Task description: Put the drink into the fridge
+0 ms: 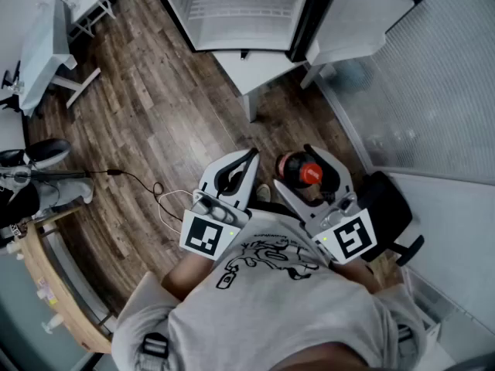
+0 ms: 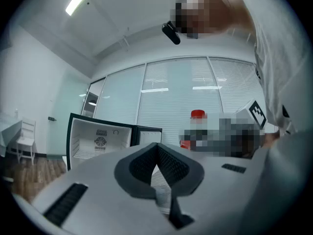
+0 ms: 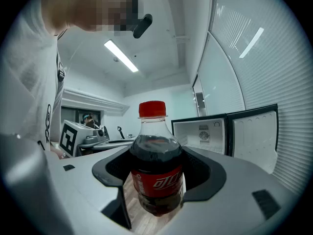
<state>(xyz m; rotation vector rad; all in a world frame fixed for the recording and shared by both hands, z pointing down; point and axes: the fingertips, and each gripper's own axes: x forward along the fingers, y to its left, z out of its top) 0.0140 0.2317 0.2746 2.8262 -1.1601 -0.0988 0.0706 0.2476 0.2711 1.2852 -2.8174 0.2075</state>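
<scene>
Clamping the drink bottle upright, the right gripper faces the open fridge ahead; the left gripper beside it is closed, empty.

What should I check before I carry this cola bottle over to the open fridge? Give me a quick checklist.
1. Right gripper grips the cola bottle: pads on both sides, bottle clear of the floor. Ok.
2. Bottle upright, red cap on. Ok.
3. Door of the fridge swung open. Ok.
4. Room inside: the shelf looks bare in the head view. Ok.
5. Left gripper free to help: jaws together, nothing between them. Ok.
6. Bottle fits the shelf height. Cannot tell.
</scene>
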